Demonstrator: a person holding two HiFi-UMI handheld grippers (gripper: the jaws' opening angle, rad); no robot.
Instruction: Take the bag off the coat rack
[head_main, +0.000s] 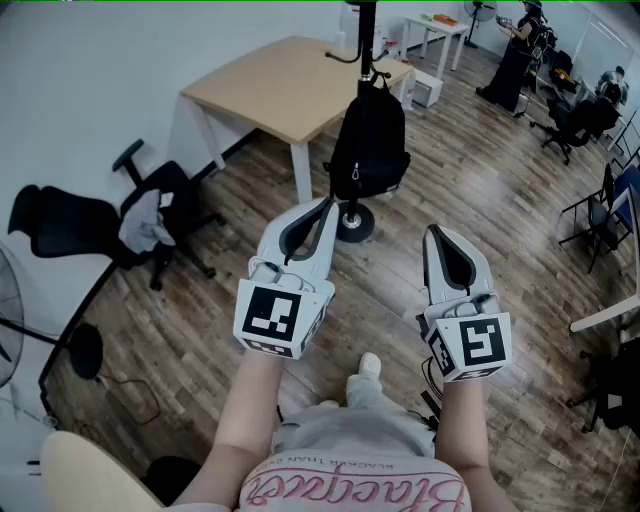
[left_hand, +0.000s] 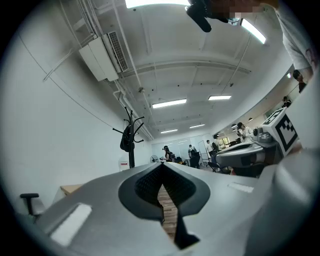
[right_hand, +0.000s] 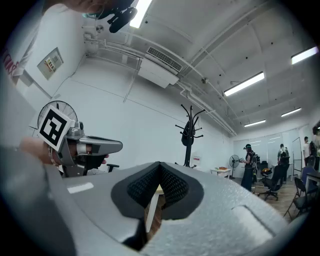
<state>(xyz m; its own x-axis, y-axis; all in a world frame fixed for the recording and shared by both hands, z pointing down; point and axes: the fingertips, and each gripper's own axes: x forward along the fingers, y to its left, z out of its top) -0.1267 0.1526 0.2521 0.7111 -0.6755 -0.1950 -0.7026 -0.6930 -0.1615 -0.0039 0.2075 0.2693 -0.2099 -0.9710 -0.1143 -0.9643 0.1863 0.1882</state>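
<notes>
Barely started, judging by this one. Saw the bag (head_main: 368, 140) still hanging on the rack (head_main: 362, 30), black, slung from a hook partway up the pole and drooping toward the round base. Found the rack standing on the floor (head_main: 480, 180) right by the corner of a wooden counter (head_main: 280, 85), well ahead of the person. Checked the left claw (head_main: 327, 204): jaws pressed together, nothing between them, tip aimed roughly at the rack base in the head view but well short of the bag. Same deal with the right claw (head_main: 432, 232): closed up tight, empty, held off to the side of the other one, also well apart from the bag. Confirmed it from both claw views too, with rack and bag looking small and distant past the closed jaws. So nothing ticked off yet: no reach, no grip, no lift. Left to do, at a guess: get in closer, open a claw, close it on a strap or the top loop, lift that clear of the hook, then bring the bag away from the rack. Probably worth watching for the strap snagging on the hook, or for tipping the rack while pulling.
</notes>
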